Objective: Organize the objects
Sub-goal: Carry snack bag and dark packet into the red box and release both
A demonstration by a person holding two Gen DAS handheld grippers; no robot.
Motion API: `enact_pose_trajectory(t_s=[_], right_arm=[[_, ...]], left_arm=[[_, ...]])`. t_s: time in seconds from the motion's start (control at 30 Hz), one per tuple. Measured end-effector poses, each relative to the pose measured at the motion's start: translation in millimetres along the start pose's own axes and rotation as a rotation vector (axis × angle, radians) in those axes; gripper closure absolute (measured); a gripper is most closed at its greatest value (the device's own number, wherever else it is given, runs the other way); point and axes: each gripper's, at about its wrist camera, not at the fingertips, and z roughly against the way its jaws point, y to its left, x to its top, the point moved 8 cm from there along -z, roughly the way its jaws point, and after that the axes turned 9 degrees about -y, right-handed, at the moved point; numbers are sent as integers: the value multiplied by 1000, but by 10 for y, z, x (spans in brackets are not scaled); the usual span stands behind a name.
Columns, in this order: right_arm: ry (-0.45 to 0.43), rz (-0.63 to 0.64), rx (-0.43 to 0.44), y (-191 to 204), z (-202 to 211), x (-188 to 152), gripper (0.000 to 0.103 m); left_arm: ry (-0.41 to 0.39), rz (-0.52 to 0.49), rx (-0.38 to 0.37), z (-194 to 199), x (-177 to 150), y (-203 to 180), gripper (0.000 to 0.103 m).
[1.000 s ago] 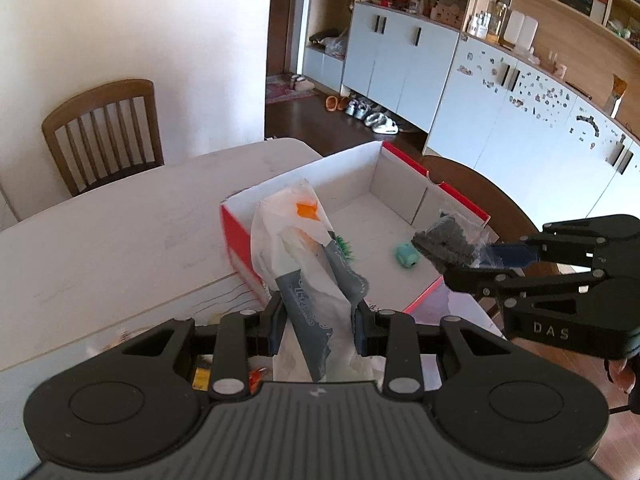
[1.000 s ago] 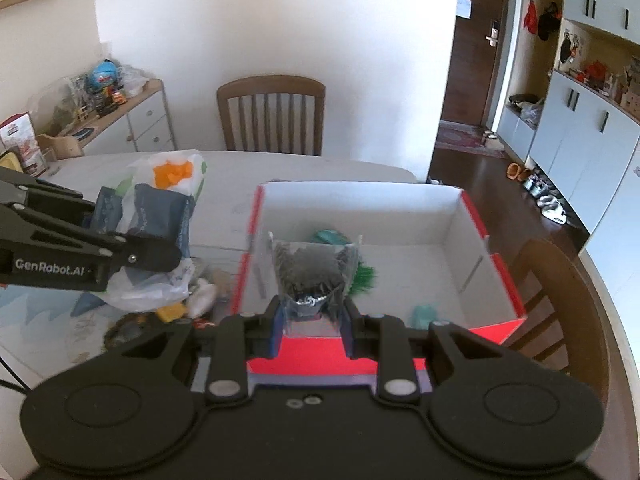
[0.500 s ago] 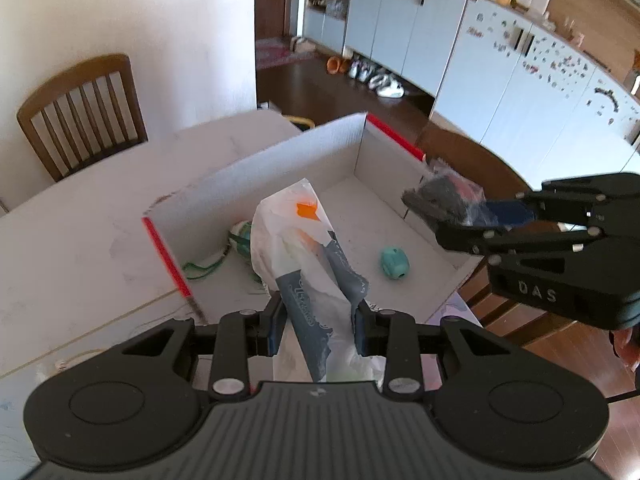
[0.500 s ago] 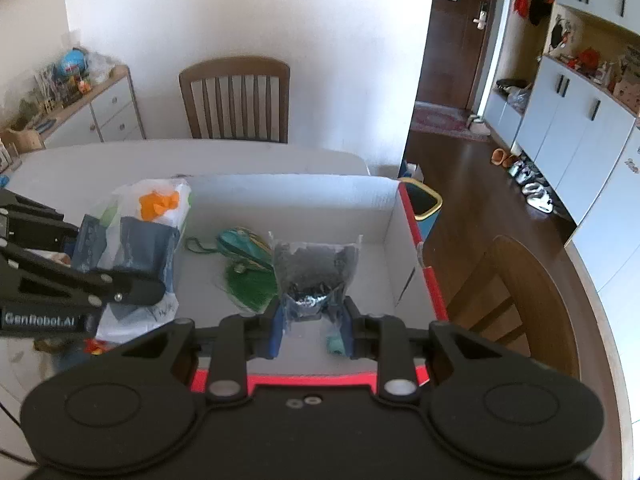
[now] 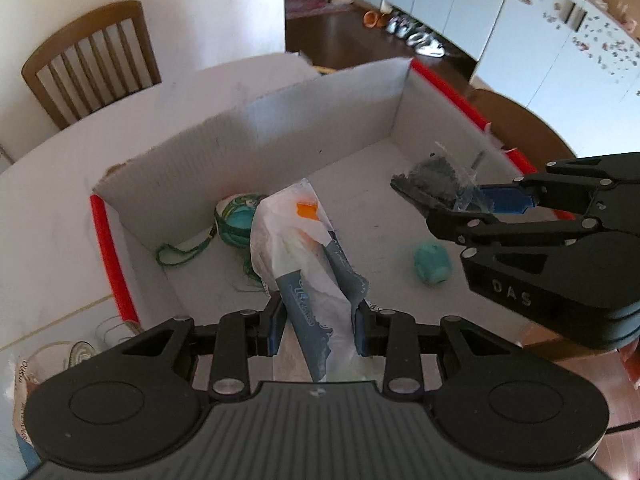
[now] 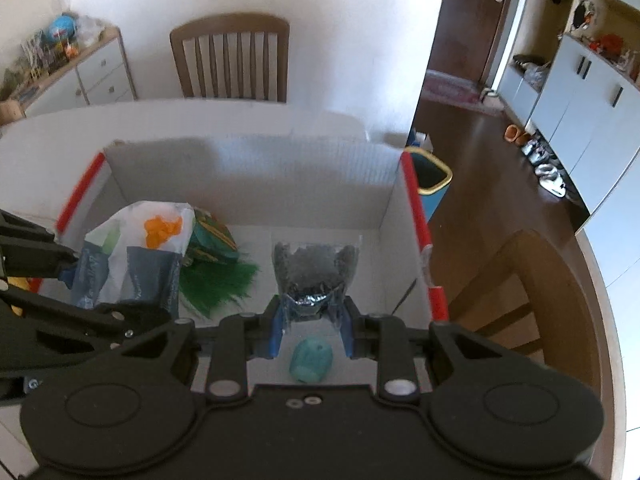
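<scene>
Holding two bags over the open cardboard box (image 5: 256,132), both ready for release. Left gripper (image 5: 318,330) pinching a crumpled white plastic bag (image 5: 296,236) with blue printing and an orange patch, fingers pressed in on its lower folds; bag standing up out of the jaws above the box floor, near the left wall. Right gripper (image 6: 311,326) pinching a small clear packet of dark bits (image 6: 316,266) by its bottom edge, hanging over the right half of the box, close to the red-edged right wall (image 6: 416,220).

Already lying inside: a green tasselled pouch (image 6: 212,248) toward the back left and a small teal lump (image 6: 311,361) on the floor, directly under the right jaws.

Best done by lowering each bag well inside the walls before letting go, not dropping from above. For the packet: shifting slightly forward of the teal lump, so as to land on bare cardboard rather than on top of it. For the white bag: settling beside the green pouch, probably not over it, since the loose plastic likely spreads on release and hides what lies beneath. Opening one gripper at a time, then lifting straight up, to avoid snagging thin film on a finger pad. Keeping the two grippers apart; little room between them above the box.
</scene>
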Motion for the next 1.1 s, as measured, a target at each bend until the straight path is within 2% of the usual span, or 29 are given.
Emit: enact_pose_trajectory(t_s=[0.27,0.5,0.63,0.87,0.9,1.1], right_arm=[[92,46,19,110,-320,-129,76],[151,66,29,158,-422,-253,76],[161,58,41,146,-442,-221,75],[158,61,35,63,-429,-179,71],[154,59,34,48,-412,-170,71],[111,29,51,-18,-229,-72,70]], left_arm=[[71,10,25,-242,-137,35,69],[113,23,18,-347,-172,45,67],[142,43,21,-375,-214,79,65],[143,62,32,-307,-219,123,51],[140,68,34,-237,-289,100,51],[107,93,21,-87,-205,159,51]])
